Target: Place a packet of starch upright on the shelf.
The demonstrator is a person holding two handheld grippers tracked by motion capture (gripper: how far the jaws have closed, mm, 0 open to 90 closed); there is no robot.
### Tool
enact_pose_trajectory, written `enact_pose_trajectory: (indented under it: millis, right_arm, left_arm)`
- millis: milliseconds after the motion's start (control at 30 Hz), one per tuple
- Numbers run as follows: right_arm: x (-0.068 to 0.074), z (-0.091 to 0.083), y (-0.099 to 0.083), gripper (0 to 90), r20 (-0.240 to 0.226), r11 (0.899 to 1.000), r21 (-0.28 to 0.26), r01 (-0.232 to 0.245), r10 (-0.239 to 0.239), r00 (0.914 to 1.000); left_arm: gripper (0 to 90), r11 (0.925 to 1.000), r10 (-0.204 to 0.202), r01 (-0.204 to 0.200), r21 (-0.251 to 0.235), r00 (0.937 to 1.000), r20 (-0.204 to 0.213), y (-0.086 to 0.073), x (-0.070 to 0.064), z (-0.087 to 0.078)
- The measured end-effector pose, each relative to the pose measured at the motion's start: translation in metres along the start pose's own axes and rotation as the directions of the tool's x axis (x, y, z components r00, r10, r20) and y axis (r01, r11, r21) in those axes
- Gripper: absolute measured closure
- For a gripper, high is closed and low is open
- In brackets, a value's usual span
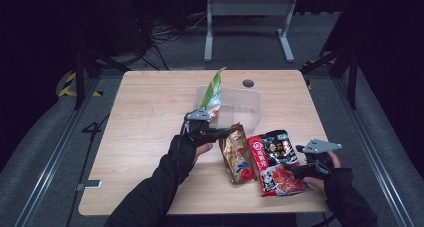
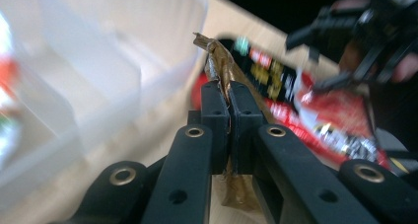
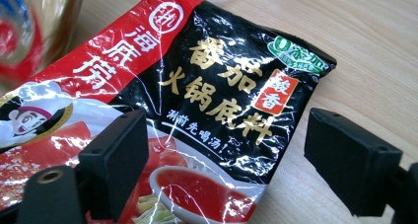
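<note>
**Two hand-held grippers work among snack packets on a wooden table**

Dark floor, cables and a grey metal frame surround a light wooden table [image 1: 150, 137] seen from above. Near the table's middle sits a clear plastic tub [image 1: 245, 107], and a green and white packet [image 1: 213, 94] stands upright in its left end.

A person in dark sleeves reaches in from the near edge, holding a gripper in each hand. The left gripper [image 1: 220, 133] sits just in front of the tub, its jaws pressed tight on the top edge of a gold packet [image 1: 237, 154]. The left gripper view confirms this: the two black jaws are closed together with the crinkled gold packet [image 2: 220, 68] pinched between them, and the tub's pale wall [image 2: 118, 61] is blurred just beside it. The gold packet's lower part lies on the table, touching the neighbouring packet.

That neighbour is a red and black packet [image 1: 275, 162] printed with a bowl of red soup, lying flat to the right of the gold one. The right gripper [image 1: 294, 169] rests at this packet's right side. In the right gripper view its jaws stand wide apart, one over the red and black packet [image 3: 207, 100] and the other over bare wood, gripping nothing.
</note>
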State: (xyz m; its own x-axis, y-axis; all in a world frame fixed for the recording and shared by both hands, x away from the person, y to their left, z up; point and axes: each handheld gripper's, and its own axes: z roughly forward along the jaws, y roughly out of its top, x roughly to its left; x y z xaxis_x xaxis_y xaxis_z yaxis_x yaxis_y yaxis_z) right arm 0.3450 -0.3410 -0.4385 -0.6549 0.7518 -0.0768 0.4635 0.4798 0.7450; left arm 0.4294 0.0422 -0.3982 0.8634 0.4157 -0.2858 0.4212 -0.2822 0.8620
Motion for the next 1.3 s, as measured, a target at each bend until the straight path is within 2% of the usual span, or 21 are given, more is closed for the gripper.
enact_pose_trajectory:
  millis: [67,100,233,400,567,667,733,833,867,967,1000,1033,1067,1167,1200,1267,1300]
  right_arm:
    - [0.0,0.0,0.0,17.6,0.002,1.0,0.0,-0.002,0.002,1.0]
    - [-0.001,0.0,0.0,17.6,0.002,1.0,0.0,-0.003,0.003,1.0]
    - [-0.001,0.0,-0.001,17.6,0.005,1.0,0.003,-0.003,0.003,1.0]
    - [-0.001,0.0,-0.001,17.6,0.009,1.0,0.003,-0.004,0.004,1.0]
    - [-0.002,-0.001,0.0,17.6,0.011,1.0,0.0,-0.004,0.004,0.9999]
    - [-0.002,-0.001,-0.001,17.6,0.012,1.0,0.0,-0.007,0.007,0.9999]
    - [-0.002,-0.001,-0.001,17.6,0.015,1.0,0.001,-0.009,0.009,0.9999]
    - [-0.002,-0.001,-0.001,17.6,0.013,1.0,0.0,-0.005,0.005,0.9999]
    - [-0.002,-0.001,-0.001,17.6,0.013,1.0,0.0,-0.005,0.005,0.9999]
    - [-0.002,0.0,-0.001,17.6,0.014,1.0,0.003,-0.004,0.004,0.9999]
    - [-0.002,0.0,-0.001,17.6,0.014,1.0,0.005,-0.004,0.004,0.9999]
    - [-0.002,0.0,-0.002,17.6,0.014,1.0,0.006,-0.004,0.004,0.9999]
    - [-0.002,0.0,-0.002,17.6,0.015,1.0,0.007,0.0,0.0,0.9999]
    - [-0.002,0.0,-0.002,17.6,0.016,1.0,0.006,-0.001,0.001,0.9999]
    - [-0.002,0.0,-0.002,17.6,0.017,1.0,0.007,-0.001,0.001,0.9999]
    - [-0.002,0.001,-0.002,17.6,0.016,1.0,0.008,-0.004,0.004,0.9999]
    - [-0.002,0.001,-0.002,17.6,0.018,1.0,0.011,-0.001,0.001,0.9998]
  left_arm:
    - [87.9,0.9992,0.002,-0.003,-0.039,0.9999,-0.011,0.007,-0.003,-0.009]
    - [88.0,0.998,0.017,-0.019,-0.061,0.9994,-0.03,0.011,-0.006,-0.014]
    - [88.1,0.9929,0.042,-0.049,-0.109,0.9968,-0.068,0.022,-0.012,-0.024]
    - [88.1,0.9855,0.027,-0.043,-0.164,0.9947,-0.1,0.037,-0.013,-0.035]
    - [88.1,0.9772,0.031,-0.064,-0.202,0.9867,-0.16,0.06,-0.015,-0.043]
    - [88.1,0.9749,0.017,-0.064,-0.213,0.9766,-0.215,0.071,-0.013,-0.045]
    - [88.1,0.9745,0.012,-0.068,-0.214,0.9675,-0.252,0.077,-0.01,-0.044]
    - [88.1,0.9745,0.001,-0.076,-0.211,0.9424,-0.334,0.083,-0.008,-0.039]
    - [88.1,0.9737,-0.014,-0.066,-0.218,0.9383,-0.346,0.084,-0.007,-0.037]
    - [88.1,0.9764,-0.021,-0.065,-0.206,0.9201,-0.391,0.088,-0.003,-0.032]
    - [88.1,0.9772,-0.025,-0.064,-0.202,0.9112,-0.411,0.089,-0.003,-0.03]
    - [88.1,0.9772,-0.025,-0.064,-0.202,0.9112,-0.411,0.089,-0.003,-0.03]
    - [88.1,0.9762,-0.023,-0.076,-0.203,0.8948,-0.446,0.091,-0.003,-0.028]
    - [88.1,0.9742,-0.022,-0.085,-0.209,0.887,-0.461,0.094,-0.004,-0.032]
    - [88.1,0.9725,-0.026,-0.086,-0.216,0.8822,-0.47,0.096,-0.005,-0.033]
    - [88.1,0.972,-0.029,-0.086,-0.219,0.8804,-0.473,0.098,-0.005,-0.035]
    - [88.1,0.9696,-0.034,-0.084,-0.23,0.8841,-0.466,0.099,-0.004,-0.035]
